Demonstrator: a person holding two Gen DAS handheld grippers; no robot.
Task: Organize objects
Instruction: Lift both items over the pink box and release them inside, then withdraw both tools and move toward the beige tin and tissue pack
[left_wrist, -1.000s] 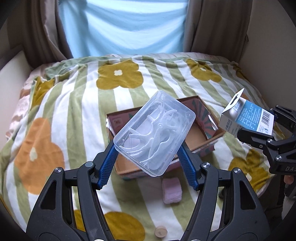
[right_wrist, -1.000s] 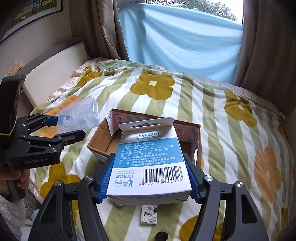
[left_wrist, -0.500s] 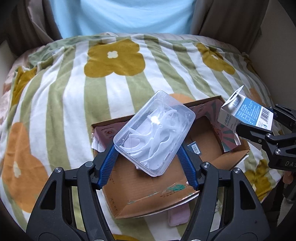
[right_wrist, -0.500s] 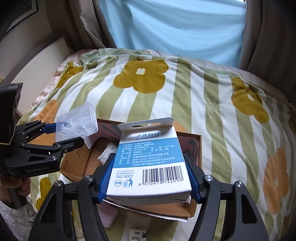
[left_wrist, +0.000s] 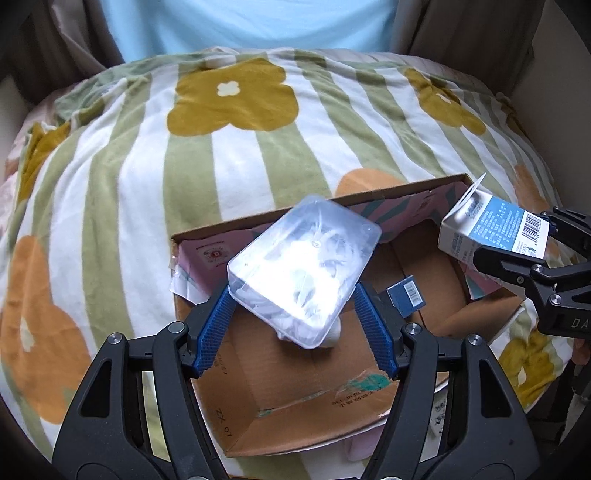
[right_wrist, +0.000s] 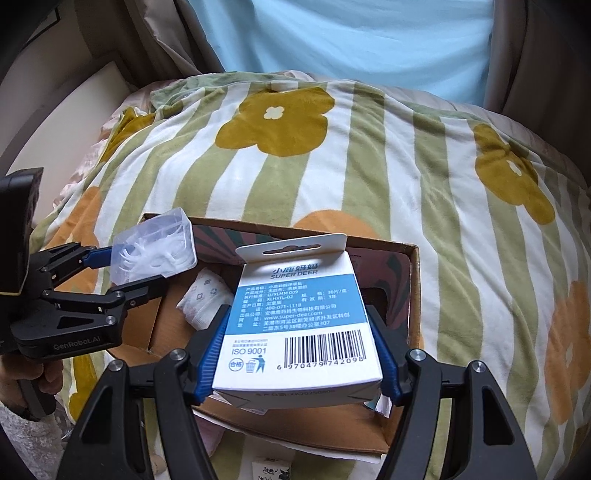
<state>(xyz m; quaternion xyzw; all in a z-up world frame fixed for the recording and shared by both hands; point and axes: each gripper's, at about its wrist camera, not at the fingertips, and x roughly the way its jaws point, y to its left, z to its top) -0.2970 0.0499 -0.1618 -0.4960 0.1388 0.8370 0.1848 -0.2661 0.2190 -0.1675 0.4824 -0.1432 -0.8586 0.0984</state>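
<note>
Hovering over cardboard box: left tool, jaws just widened, clear case of white picks loose between pads, tipping toward box floor; right tool clamped on blue-and-white carton, not yet lowered. Already in box: patterned pouch, small barcoded packet. Outstanding, by appearance: both carried items, plus pink piece beside box's near edge. Beyond: striped floral blanket on bed.

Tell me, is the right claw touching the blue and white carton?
Touching. The right wrist view shows both blue pads of the right claw pressed against the sides of the carton, holding it above the cardboard box.
</note>
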